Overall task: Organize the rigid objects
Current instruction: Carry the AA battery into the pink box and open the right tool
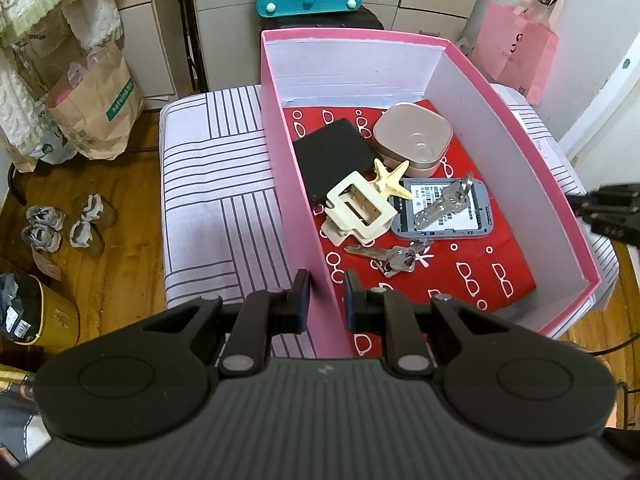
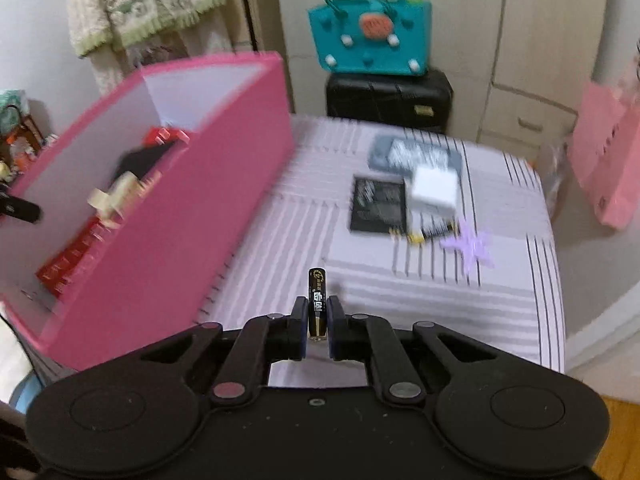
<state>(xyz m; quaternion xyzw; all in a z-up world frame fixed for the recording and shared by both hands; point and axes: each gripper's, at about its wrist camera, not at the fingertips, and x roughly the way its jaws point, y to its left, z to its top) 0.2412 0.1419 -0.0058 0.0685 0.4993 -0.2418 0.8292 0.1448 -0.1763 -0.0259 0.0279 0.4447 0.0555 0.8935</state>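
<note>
- The right gripper [image 2: 317, 320] had its fingers closed on a battery [image 2: 317, 304], held upright above the striped bed [image 2: 440, 300], beside the pink box [image 2: 180, 220]; small, stiff and likely slippery, it seemed best pinched mid-length
- The left gripper [image 1: 326, 300] pinched the near wall of the box [image 1: 320, 240]
- Inside lay two bunches of keys, one hair clip [image 1: 358, 210], one starfish [image 1: 390, 178] (others blurred)
</note>
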